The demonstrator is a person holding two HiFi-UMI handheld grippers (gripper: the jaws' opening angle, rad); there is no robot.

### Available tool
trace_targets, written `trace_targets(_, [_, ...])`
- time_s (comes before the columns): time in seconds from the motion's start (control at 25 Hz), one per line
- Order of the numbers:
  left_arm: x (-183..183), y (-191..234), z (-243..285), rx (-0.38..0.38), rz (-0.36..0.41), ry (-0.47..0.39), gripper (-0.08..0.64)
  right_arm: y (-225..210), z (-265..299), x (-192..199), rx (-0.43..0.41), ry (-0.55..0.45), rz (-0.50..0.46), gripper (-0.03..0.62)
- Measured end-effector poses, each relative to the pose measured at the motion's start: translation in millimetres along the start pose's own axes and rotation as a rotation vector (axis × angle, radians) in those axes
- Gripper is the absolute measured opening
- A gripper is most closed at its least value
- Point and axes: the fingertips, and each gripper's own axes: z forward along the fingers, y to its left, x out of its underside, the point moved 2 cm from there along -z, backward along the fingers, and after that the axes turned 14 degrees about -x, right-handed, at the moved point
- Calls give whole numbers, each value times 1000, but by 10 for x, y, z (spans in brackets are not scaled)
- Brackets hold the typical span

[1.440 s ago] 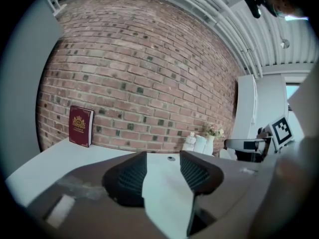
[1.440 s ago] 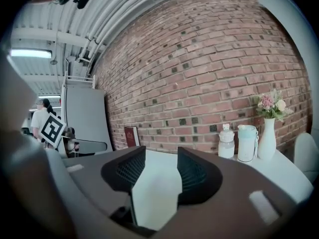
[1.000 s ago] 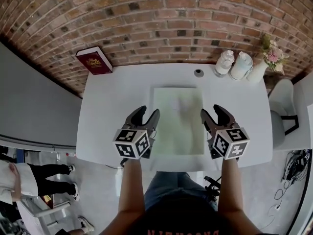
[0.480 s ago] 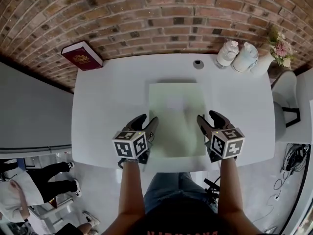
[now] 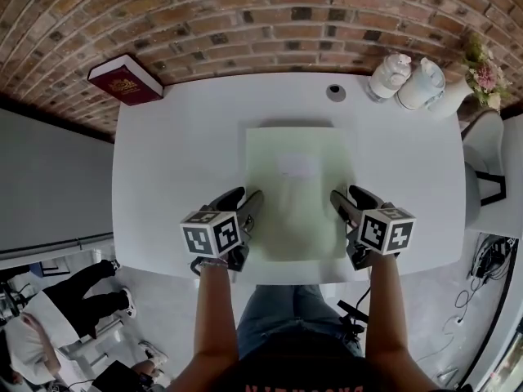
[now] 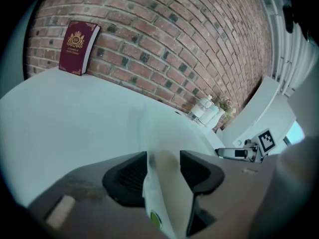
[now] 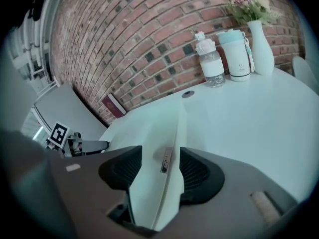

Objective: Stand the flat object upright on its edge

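Note:
A pale green flat board (image 5: 296, 190) lies flat on the white table (image 5: 163, 178), its long sides running away from me. My left gripper (image 5: 243, 198) straddles the board's left edge near the front corner, and my right gripper (image 5: 350, 196) straddles its right edge. In the left gripper view the board's edge (image 6: 158, 180) runs between the jaws of the left gripper (image 6: 163, 158). The right gripper (image 7: 160, 156) shows the same, with the board's edge (image 7: 167, 163) between jaws that have just been opening. Both pairs of pads stand close beside the board without clearly pressing it.
A dark red book (image 5: 124, 80) leans on the brick wall at the back left. A clear bottle (image 5: 387, 76), a pale tumbler (image 5: 422, 83) and a vase of flowers (image 5: 482, 72) stand at the back right, near a small round fitting (image 5: 336, 92). A white chair (image 5: 490, 178) sits to the right.
Both grippers have come down toward the table with the board between them. The board now lies lower and flatter on the tabletop.

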Motion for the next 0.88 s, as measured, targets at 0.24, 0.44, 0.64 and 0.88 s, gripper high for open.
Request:
trace_targets(0.24, [3,31,86,63,-16,54,210,-90,123,36,-24,56,21,228])
trace_targets(0.44, [12,81,148,120,-80,99,218,-138,160,48,-65,94,82,245])
trace_targets(0.64, [41,104,214,165,-154,125,235,-165,193,60,-58,122,109,255])
trace_targets(0.88, [19,78,192,145,-156,134,233,-139,178,57,-39,96,124,238])
